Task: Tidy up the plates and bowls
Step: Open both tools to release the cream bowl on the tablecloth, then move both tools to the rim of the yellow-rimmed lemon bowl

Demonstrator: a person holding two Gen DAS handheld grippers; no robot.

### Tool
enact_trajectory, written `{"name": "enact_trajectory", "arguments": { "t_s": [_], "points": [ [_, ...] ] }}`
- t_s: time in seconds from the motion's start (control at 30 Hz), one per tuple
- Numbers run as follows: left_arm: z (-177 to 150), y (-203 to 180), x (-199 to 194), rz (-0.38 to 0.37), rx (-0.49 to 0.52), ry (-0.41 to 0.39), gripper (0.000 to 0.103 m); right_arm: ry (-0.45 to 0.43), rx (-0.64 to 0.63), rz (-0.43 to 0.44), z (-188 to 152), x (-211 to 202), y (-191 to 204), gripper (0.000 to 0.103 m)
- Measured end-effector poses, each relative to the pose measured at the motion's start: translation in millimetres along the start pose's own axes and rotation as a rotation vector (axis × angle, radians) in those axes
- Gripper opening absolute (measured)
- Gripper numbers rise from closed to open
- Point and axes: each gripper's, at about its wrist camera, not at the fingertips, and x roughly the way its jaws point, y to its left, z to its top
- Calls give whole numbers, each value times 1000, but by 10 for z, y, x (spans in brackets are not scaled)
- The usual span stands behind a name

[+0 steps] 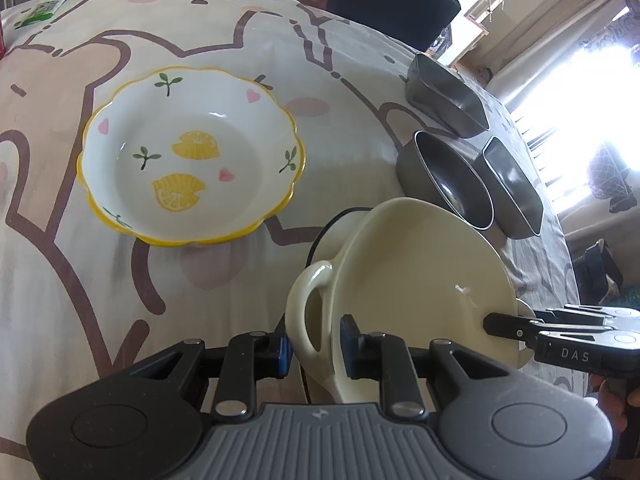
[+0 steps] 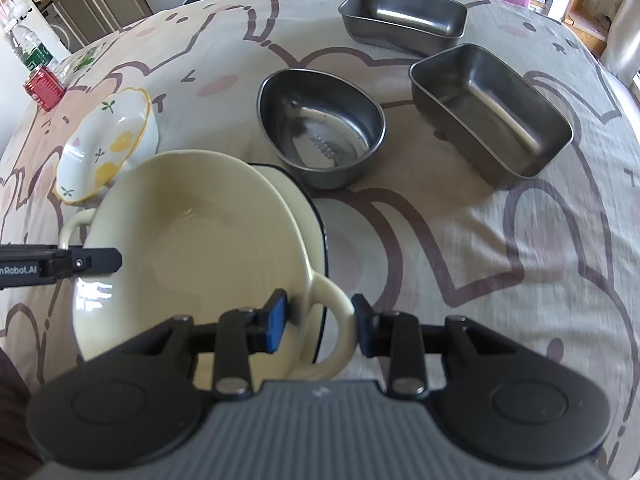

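While both tongs bracket its handles, the cream bowl (image 2: 192, 248) sits on a dark-rimmed plate (image 2: 308, 208), apparently being stacked. Left tongs (image 1: 314, 344) clench one handle. Right tongs (image 2: 320, 320) stand released, pads clear of the other.

Daylight is blown out to white glare at a window (image 1: 600, 80) on the right; soft shadows are cast on the tablecloth (image 2: 480, 240) — edges are bent and darkened by fisheye distortion.
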Motion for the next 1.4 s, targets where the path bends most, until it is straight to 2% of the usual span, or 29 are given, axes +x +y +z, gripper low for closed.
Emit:
{"name": "enact_trajectory", "arguments": {
  "t_s": [0.13,0.2,0.27,0.3,0.33,0.37,0.43,0.47,0.53,0.57,0.77,0.9,1.03,1.17,1.27,1.33,1.4],
  "points": [
    [5,-3,-17,1,10,2,29,-5,4,-8,-13,5,11,41],
    [0,-12,-45,-1,25,0,38,-9,4,-10,-25,1,17,42],
    [-12,-25,-91,-7,41,-9,50,-12,11,-17,-36,-22,18,47],
    [-20,-26,-113,-13,46,-10,55,-17,15,-21,-40,-41,16,55],
    [-26,-25,-138,-20,50,-13,68,-28,17,-24,-47,-75,17,62],
    [-34,-23,-167,-21,55,-20,79,-39,18,-23,-52,-106,19,66],
    [-49,-21,-240,-6,62,-50,91,-66,21,-13,-70,-190,35,84],
    [-53,-21,-282,5,66,-65,97,-83,18,-12,-77,-229,51,89],
    [-45,-10,-364,10,81,-89,99,-136,12,-13,-84,-325,93,100],
    [-36,-1,-411,13,89,-102,99,-159,14,-12,-86,-366,109,102],
    [99,119,-726,52,95,-203,103,-282,44,40,-4,-561,264,103],
    [242,257,-875,134,79,-257,103,-361,43,82,141,-602,482,103],
    [404,419,-917,181,73,-297,103,-457,10,103,353,-543,769,103],
    [550,605,-851,226,63,-295,103,-423,14,103,611,-343,984,103],
    [644,763,-756,246,30,-272,103,-361,24,101,806,-192,1089,102],
    [694,845,-705,223,12,-260,97,-328,49,137,908,-90,1110,87],
    [755,900,-660,196,-13,-247,83,-288,65,145,999,29,1150,75]
  ]
}}
